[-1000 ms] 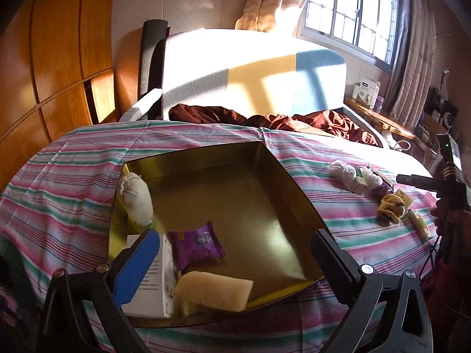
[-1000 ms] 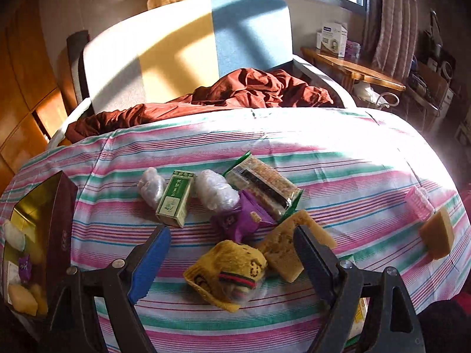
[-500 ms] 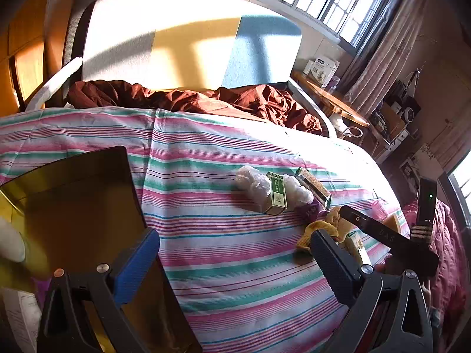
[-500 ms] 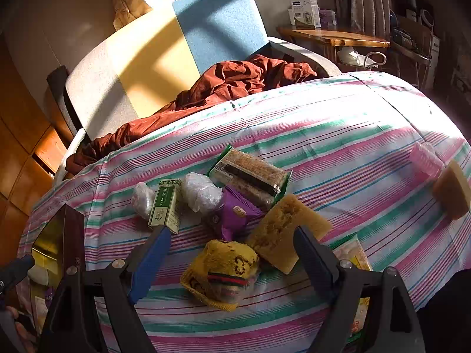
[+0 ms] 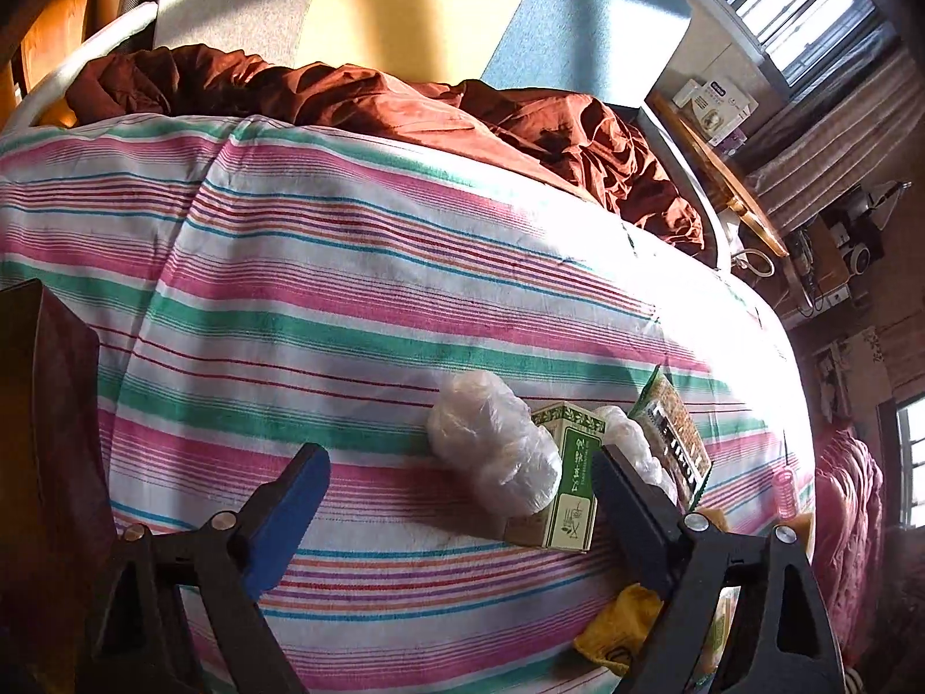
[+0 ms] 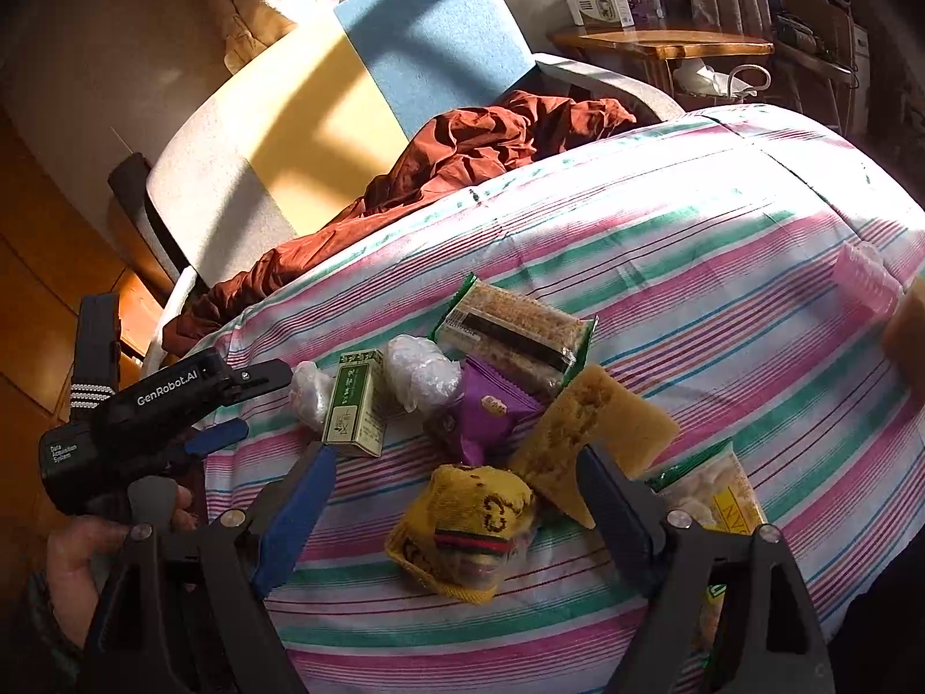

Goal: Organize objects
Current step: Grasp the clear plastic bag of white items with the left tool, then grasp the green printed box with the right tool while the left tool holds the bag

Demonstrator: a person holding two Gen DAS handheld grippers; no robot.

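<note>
Your left gripper (image 5: 457, 486), jaws spread and empty, is nearest the plastic-wrapped bundle (image 5: 497, 454), lying just ahead between them, right gripper (image 6: 454, 488) spread too.

Two plastic-wrapped balls (image 6: 421, 371) — one green box (image 6: 356, 403)

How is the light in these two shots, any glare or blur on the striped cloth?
Left wrist view: sunlight washes out the striped cloth at right, with dark corners. Right wrist view: the cloth's far right edge glares, and the pink roller there looks blurred.
</note>
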